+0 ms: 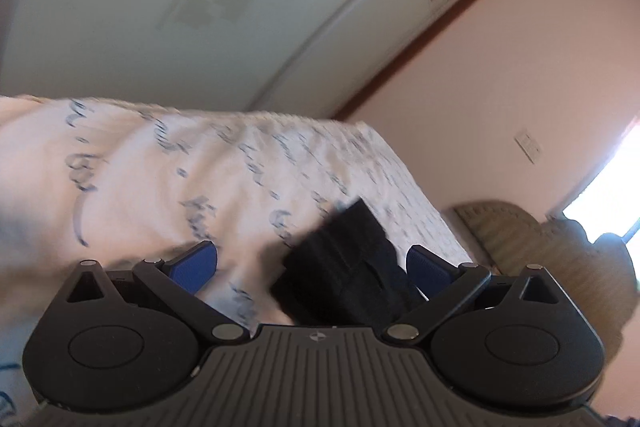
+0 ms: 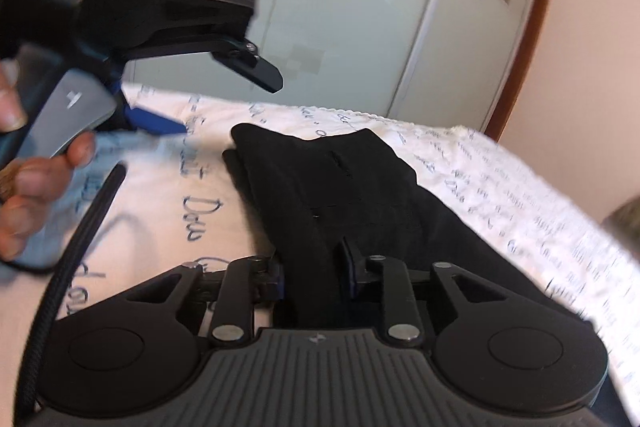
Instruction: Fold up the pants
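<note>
The black pants point(image 2: 340, 179) lie on a white bed sheet with blue handwriting print point(image 2: 168, 203). My right gripper point(image 2: 316, 275) is shut on the near edge of the pants, with dark cloth pinched between its blue pads. My left gripper point(image 1: 312, 267) is open and holds nothing; a black corner of the pants point(image 1: 344, 267) lies between its fingers, nearer the right one. In the right wrist view the left gripper point(image 2: 160, 123) hovers above the sheet, left of the pants, held in a hand point(image 2: 24, 179).
A white wardrobe with sliding doors point(image 2: 320, 7) stands behind the bed. A pink wall point(image 1: 500, 87) with a switch plate point(image 1: 529, 146) is at the right. A beige padded headboard point(image 1: 520, 239) and a bright window point(image 1: 612, 179) are at the far right. A black cable point(image 2: 68, 255) hangs over the sheet.
</note>
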A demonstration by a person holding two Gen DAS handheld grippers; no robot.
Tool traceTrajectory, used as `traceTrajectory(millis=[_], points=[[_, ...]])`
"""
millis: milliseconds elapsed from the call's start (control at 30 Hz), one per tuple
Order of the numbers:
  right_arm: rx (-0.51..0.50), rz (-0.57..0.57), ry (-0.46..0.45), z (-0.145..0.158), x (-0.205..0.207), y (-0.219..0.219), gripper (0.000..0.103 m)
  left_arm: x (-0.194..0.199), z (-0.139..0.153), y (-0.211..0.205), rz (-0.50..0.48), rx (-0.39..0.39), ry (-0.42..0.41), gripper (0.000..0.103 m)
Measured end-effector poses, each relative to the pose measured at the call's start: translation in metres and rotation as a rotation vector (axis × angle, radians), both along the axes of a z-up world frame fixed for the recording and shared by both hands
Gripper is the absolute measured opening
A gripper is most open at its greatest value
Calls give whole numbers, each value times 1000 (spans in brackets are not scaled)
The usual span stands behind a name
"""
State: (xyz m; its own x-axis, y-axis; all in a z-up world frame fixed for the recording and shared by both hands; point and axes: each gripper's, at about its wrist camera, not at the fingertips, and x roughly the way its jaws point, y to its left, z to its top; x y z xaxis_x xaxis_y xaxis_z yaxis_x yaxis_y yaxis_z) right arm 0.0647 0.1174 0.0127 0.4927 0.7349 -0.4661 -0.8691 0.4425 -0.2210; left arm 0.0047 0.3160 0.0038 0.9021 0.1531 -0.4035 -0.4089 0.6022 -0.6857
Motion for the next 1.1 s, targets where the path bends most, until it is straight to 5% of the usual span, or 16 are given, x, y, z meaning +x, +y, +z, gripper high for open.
traceTrajectory(millis=[100, 200, 333, 400, 467, 533, 667, 733, 800, 900, 967, 1100], points=[[55, -4, 69, 3, 9, -7, 24, 15, 1, -2, -69, -103, 37, 102], [109, -21, 116, 6, 17, -14, 24, 22, -3, -4, -40, -190, 90, 101], [125, -22, 129, 7, 21, -14, 24, 33, -5, -5, -35, -220, 107, 100], [124, -18, 126, 7, 20, -14, 24, 47, -4, -6, -40, -166, 157, 95], [126, -18, 127, 7, 21, -16, 24, 62, 0, -13, -49, -44, 219, 63], [115, -24, 119, 7, 20, -14, 26, 72, 1, -20, -58, 58, 260, 48], [114, -25, 103, 11, 12, -19, 71, 76, 10, -32, -85, 201, 284, 35], [232, -13, 267, 22, 25, -42, 71, 72, 24, -42, -103, 295, 274, 28], [479, -3, 615, 27, 57, -85, 72, 66, 43, -65, -136, 471, 254, 24], [835, -33, 1045, 5, 97, -144, 96, 58, 58, -115, -239, 733, 201, 22], [901, -102, 1168, -11, 111, -165, 102, 52, 58, -148, -361, 814, 151, 22], [821, -147, 1218, -26, 116, -168, 101, 51, 31, -208, -650, 884, 122, 25]])
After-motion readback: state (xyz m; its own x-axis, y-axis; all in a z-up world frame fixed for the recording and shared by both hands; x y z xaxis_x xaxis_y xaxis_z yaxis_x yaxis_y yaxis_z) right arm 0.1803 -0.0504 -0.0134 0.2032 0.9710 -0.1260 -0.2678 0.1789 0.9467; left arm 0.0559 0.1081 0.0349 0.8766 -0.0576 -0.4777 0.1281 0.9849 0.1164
